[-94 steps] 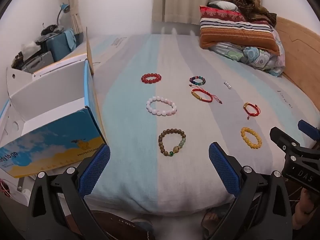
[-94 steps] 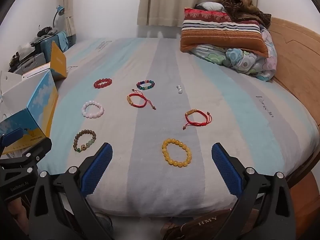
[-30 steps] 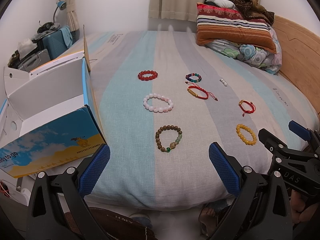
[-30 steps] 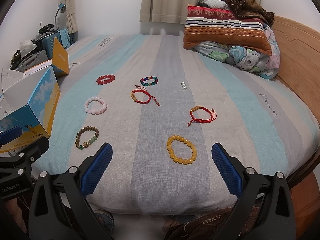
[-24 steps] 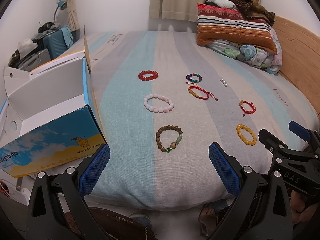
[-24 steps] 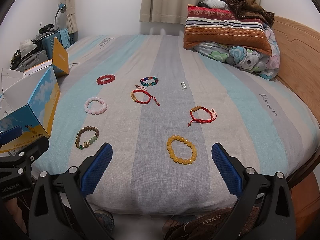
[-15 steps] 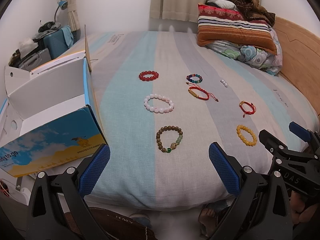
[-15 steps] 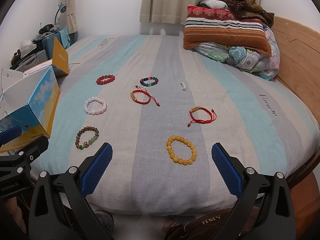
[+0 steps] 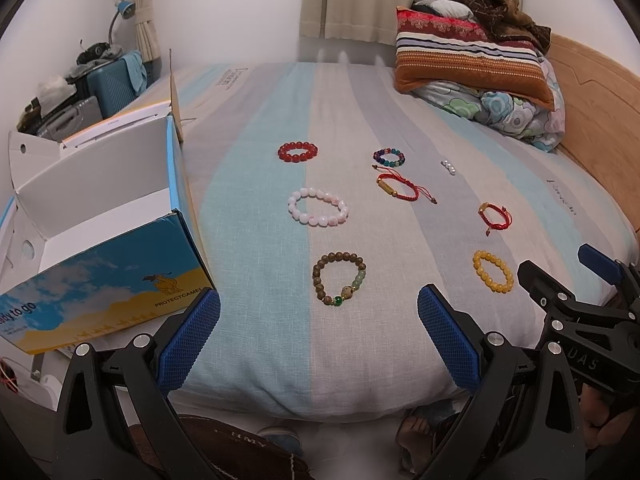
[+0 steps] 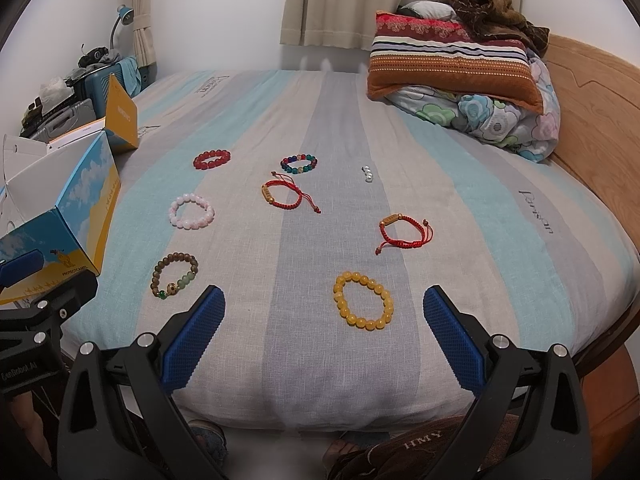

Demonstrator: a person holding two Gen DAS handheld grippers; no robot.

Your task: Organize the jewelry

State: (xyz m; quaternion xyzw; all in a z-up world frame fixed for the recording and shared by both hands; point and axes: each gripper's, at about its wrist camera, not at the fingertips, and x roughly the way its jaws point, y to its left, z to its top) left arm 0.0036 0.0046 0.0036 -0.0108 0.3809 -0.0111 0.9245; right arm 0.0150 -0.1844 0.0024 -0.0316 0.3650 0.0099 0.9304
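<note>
The striped bed (image 9: 256, 240) carried every bracelet, from the brown bracelet (image 9: 339, 279) near you to the red one (image 9: 297, 151) farther off. The box (image 9: 100, 216) at left looked empty. Your left claw (image 9: 319, 338) and right claw (image 10: 323, 338) gaped, holding nothing; sorting hadn't begun.

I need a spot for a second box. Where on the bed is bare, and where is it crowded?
Bare: the far striped sheet between the red bead bracelet and the striped pillow, and the right side beyond the red cord bracelet. Crowded: the middle, from the blue cardboard box to the yellow bead bracelet.
</note>
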